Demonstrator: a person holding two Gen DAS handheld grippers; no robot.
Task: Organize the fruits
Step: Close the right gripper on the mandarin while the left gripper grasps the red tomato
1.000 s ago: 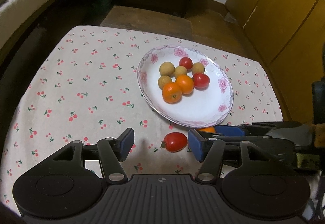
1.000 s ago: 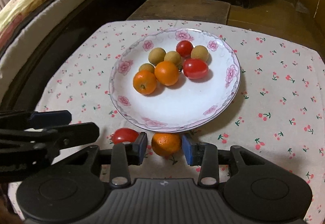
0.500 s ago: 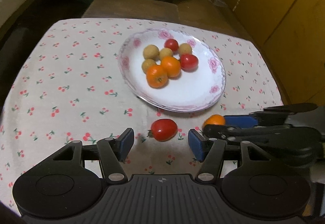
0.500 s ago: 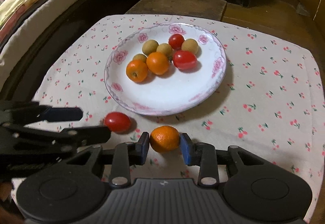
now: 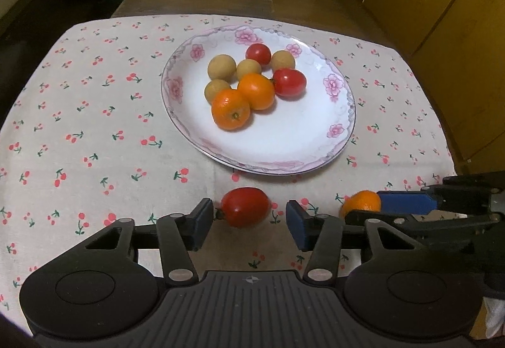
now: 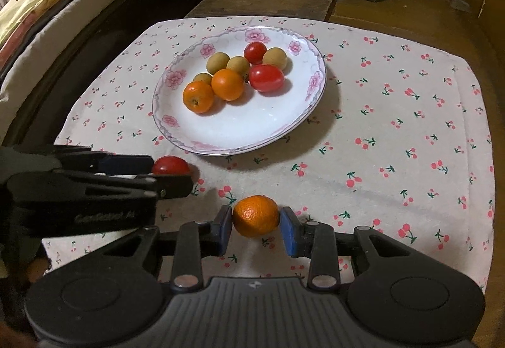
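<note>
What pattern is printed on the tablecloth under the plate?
Small red cherries with green stems on the off-white tablecloth, clearest in the right wrist view.

Glossy plate (image 5: 342,114) — probably ceramic; matt cloth (image 5: 94,114).

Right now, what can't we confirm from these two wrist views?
- Loose tomato: in the left wrist view it sits between the closing left tool pads with a gap on the right; in the right wrist view the tool's fingers cover its lower half.
- Orange in the right tool: its underside is hidden, so table contact is unclear.
- Fourth longan on the plate: mostly behind oranges, right wrist view.
</note>
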